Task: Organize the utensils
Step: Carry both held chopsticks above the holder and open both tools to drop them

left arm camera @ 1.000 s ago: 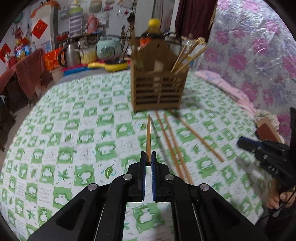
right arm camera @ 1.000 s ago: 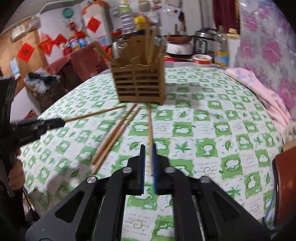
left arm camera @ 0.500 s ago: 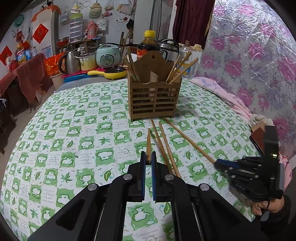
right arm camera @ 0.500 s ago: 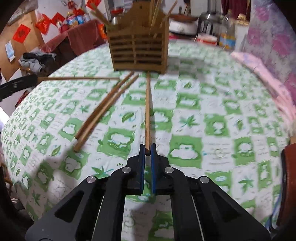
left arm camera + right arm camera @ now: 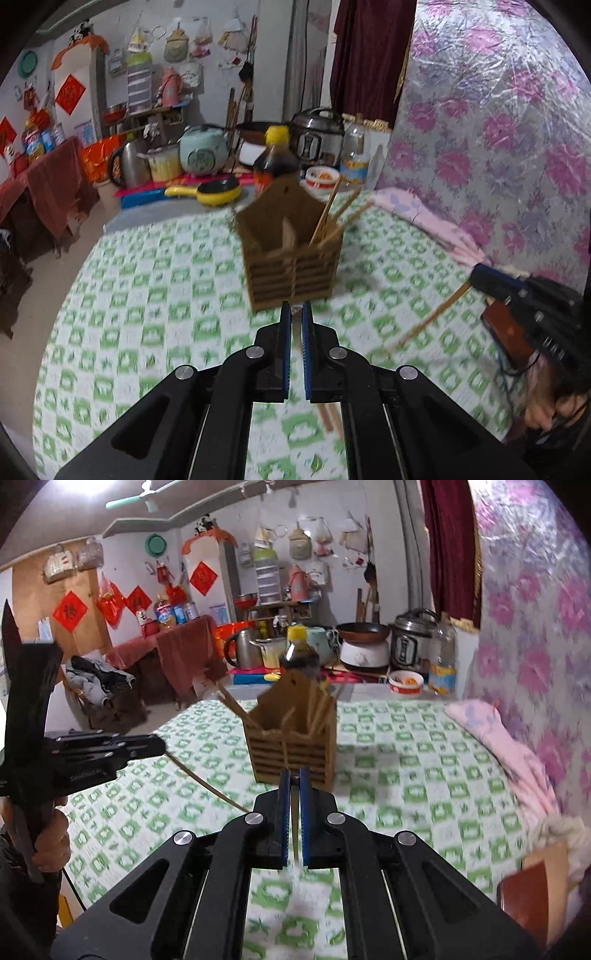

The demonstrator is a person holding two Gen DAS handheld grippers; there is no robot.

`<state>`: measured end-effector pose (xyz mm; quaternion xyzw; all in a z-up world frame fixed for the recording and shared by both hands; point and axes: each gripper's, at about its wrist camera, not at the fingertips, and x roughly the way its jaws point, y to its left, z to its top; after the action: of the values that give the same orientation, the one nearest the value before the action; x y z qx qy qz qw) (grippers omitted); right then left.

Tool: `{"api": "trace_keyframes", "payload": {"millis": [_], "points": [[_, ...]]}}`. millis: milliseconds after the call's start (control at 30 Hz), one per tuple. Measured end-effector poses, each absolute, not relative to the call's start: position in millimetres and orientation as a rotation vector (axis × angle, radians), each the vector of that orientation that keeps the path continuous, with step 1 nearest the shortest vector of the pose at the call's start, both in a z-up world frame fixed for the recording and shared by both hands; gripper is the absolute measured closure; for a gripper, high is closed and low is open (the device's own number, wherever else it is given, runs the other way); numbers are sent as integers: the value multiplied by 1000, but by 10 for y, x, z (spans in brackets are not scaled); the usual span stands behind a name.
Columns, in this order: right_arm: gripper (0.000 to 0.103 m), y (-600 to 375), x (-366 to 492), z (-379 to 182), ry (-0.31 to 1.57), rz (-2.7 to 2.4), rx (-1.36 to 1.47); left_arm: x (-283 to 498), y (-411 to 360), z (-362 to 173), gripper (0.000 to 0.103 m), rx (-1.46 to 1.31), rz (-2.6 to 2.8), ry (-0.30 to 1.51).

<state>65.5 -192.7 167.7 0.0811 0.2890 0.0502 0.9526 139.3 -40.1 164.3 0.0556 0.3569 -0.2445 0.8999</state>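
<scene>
A brown slatted wooden utensil holder (image 5: 293,264) stands on the table with several chopsticks in it; it also shows in the right wrist view (image 5: 291,747). My left gripper (image 5: 294,317) is shut on a chopstick (image 5: 207,786), lifted and hanging down toward the table. My right gripper (image 5: 291,779) is shut on another chopstick (image 5: 430,319), also lifted, its tip pointing down. Both grippers are above the table, in front of the holder. Two more chopsticks (image 5: 328,417) lie on the cloth below my left gripper, mostly hidden.
The round table has a green-and-white checked cloth (image 5: 147,295). A dark sauce bottle (image 5: 275,162) stands behind the holder. A pink cloth (image 5: 498,734) lies at the table's right edge. Kettles, cookers and a yellow pan (image 5: 210,190) crowd the counter behind.
Both grippers have risen off the table, each lifting its chopstick. The views tilted up, so the holder now sits just past the fingertips.
</scene>
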Motion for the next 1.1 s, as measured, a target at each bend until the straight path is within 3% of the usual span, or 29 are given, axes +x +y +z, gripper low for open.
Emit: {"api": "trace_keyframes", "payload": {"millis": [233, 433, 567, 767, 1033, 1100], "points": [[97, -1938, 1164, 1981, 560, 127, 175, 1773, -634, 2221, 97, 117, -496, 669], [97, -2029, 1570, 2495, 416, 91, 210, 2103, -663, 2699, 97, 78, -437, 546], [97, -1977, 1833, 2474, 331, 27, 212, 2365, -704, 2438, 97, 76, -385, 580], [96, -1951, 2183, 1890, 356, -22, 237, 2747, -625, 1731, 97, 41, -381, 753], [97, -2080, 2225, 2055, 345, -8, 288, 2691, -508, 1628, 96, 19, -385, 751], [97, -2054, 2226, 2138, 326, -12, 275, 2693, -506, 1633, 89, 17, -377, 753]]}}
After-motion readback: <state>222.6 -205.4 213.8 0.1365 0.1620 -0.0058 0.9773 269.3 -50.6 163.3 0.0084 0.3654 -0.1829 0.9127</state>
